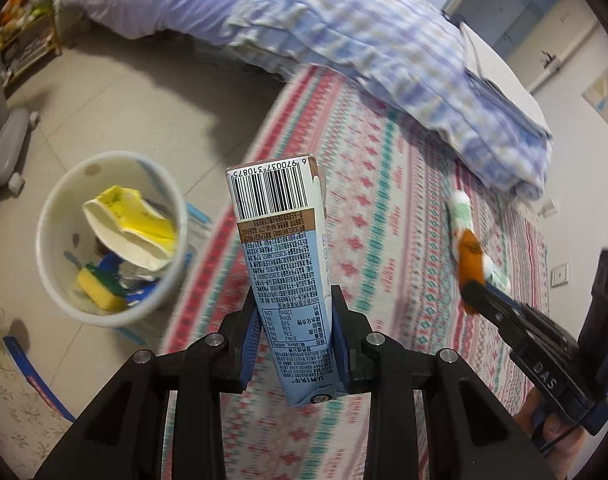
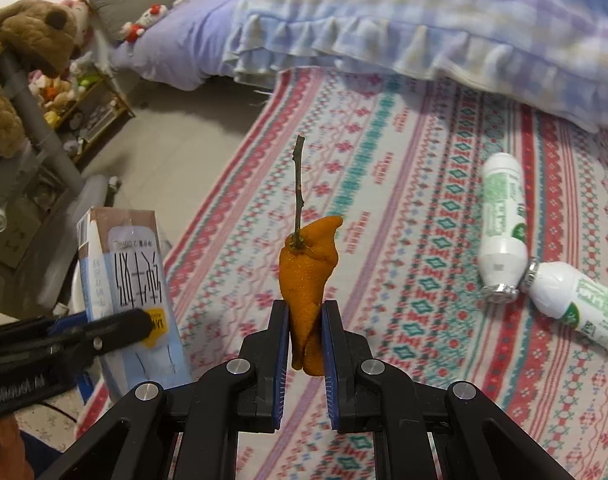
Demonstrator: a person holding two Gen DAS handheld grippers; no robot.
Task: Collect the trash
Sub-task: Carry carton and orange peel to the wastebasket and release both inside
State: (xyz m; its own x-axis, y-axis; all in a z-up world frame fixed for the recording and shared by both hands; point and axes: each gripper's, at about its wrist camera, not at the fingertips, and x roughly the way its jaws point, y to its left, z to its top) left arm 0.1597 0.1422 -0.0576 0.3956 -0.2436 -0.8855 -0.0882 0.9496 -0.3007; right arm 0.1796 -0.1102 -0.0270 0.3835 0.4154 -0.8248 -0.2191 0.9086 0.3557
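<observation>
My left gripper (image 1: 295,312) is shut on a blue and brown milk carton (image 1: 281,256), held upright above the edge of the patterned bed. The carton also shows in the right wrist view (image 2: 131,280). A white trash bin (image 1: 111,240) stands on the floor to its left, with a yellow wrapper and other trash inside. My right gripper (image 2: 304,312) is shut on an orange peel with a stem (image 2: 308,276), held above the bed. The peel shows in the left wrist view (image 1: 470,260) too. Two white and green bottles (image 2: 502,228) (image 2: 576,304) lie on the bed to the right.
A folded blue checked quilt (image 2: 424,20) lies across the far side of the bed. A shelf with toys (image 1: 23,32) stands at the far left on the tiled floor. A brown plush dog (image 2: 27,40) hangs on a grey stand at left.
</observation>
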